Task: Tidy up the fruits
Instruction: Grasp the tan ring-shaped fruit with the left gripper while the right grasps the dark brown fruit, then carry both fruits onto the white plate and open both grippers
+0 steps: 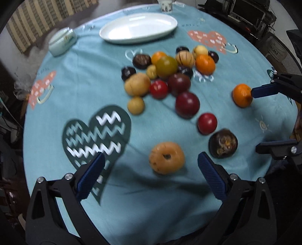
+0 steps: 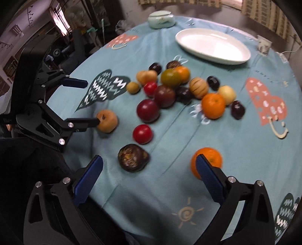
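My left claw (image 1: 151, 165) is spread wide, pointing down at the tan fruit (image 1: 166, 158), which lies on the worktop (image 1: 56, 105) between the pads, untouched. Further right, my right claw (image 2: 149, 165) is also spread; the dark fruit (image 2: 133, 158) lies in its gap and the near orange (image 2: 207, 160) sits just behind its right pad, perhaps touching it, though blur makes that hard to judge. The risks as I see them: these round fruits roll, so an off-centre squeeze could squirt the tan one toward the worktop edge, and the right pad could nudge the orange away. The claws also work close together and might collide. The main heap (image 1: 166, 75) sits mid-worktop, nothing sorted yet. The white dish (image 1: 138, 28) behind it holds nothing; the lidded pot (image 1: 63, 41) is shut, and the cup (image 1: 166, 5) is cropped, contents unseen.
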Demonstrator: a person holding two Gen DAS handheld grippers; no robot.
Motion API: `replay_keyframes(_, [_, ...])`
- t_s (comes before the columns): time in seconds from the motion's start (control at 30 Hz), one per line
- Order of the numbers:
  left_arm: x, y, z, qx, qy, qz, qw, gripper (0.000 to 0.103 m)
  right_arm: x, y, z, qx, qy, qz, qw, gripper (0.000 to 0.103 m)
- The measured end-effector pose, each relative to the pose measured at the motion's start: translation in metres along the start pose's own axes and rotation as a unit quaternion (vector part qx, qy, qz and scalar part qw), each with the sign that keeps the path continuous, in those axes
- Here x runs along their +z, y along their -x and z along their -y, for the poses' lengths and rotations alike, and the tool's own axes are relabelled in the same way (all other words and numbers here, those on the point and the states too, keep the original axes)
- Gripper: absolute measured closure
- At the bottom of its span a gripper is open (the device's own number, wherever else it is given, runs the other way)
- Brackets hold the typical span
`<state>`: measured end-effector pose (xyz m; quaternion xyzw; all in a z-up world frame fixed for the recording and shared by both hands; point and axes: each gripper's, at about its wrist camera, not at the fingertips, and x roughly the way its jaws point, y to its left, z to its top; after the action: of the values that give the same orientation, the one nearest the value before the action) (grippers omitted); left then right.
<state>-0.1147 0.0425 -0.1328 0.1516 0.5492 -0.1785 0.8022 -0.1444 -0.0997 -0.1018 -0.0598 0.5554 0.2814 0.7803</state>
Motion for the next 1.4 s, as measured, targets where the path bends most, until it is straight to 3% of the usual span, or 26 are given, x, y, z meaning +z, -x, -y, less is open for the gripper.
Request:
replay_keyframes(0.1, [-0.006, -0.011, 0.002, -0.011, 0.016, -0.015, 0.9997, 0.003, 0.0, -0.015, -0.004, 0.001, 0.004, -0.034, 0.999, 0.019])
replay_keyframes(0.43, [-0.004, -0.031, -0.003, -0.033, 0.047, -0.04, 0.9975, 0.004, -0.002, -0.042, -0.009, 0.005, -0.005, -0.081, 0.997, 0.022])
replay_keyframes(0.5, [-0.004, -0.035, -0.003, -0.035, 0.05, -0.046, 0.9971, 0.013, -0.001, -0.045, -0.008, 0.003, -0.008, -0.082, 0.997, 0.022])
replay_keyframes(0.57, [-0.004, -0.038, -0.006, -0.038, 0.057, -0.055, 0.9961, 0.034, 0.002, -0.051, -0.009, 0.001, -0.005, -0.079, 0.997, 0.024])
replay_keyframes(0.6, [-0.004, -0.039, -0.007, -0.048, 0.063, -0.058, 0.9951, 0.035, 0.002, -0.052, -0.01, -0.002, -0.004, -0.079, 0.997, 0.025])
replay_keyframes(0.67, [-0.004, -0.036, -0.008, -0.062, 0.065, -0.05, 0.9947, 0.053, 0.003, -0.055, -0.01, -0.004, -0.005, -0.081, 0.997, 0.031])
replay_keyframes(0.7, [-0.004, -0.034, -0.006, -0.065, 0.063, -0.047, 0.9948, 0.056, 0.003, -0.057, -0.012, -0.009, -0.001, -0.082, 0.997, 0.034])
replay_keyframes(0.77, [-0.003, -0.034, -0.006, -0.063, 0.061, -0.049, 0.995, 0.056, 0.005, -0.057, -0.014, -0.008, 0.009, -0.076, 0.997, 0.04])
replay_keyframes(0.8, [-0.004, -0.034, -0.007, -0.065, 0.063, -0.05, 0.9947, 0.056, 0.006, -0.058, -0.016, 0.005, 0.016, -0.076, 0.997, 0.053])
replay_keyframes(1.23, [0.001, -0.014, -0.025, -0.077, 0.076, -0.034, 0.9936, 0.056, 0.005, -0.035, -0.005, 0.015, -0.001, -0.056, 0.998, 0.054])
replay_keyframes(1.4, [0.018, 0.001, -0.026, -0.078, 0.069, -0.014, 0.9945, 0.056, 0.007, -0.012, 0.003, 0.015, -0.017, -0.024, 0.999, 0.054])
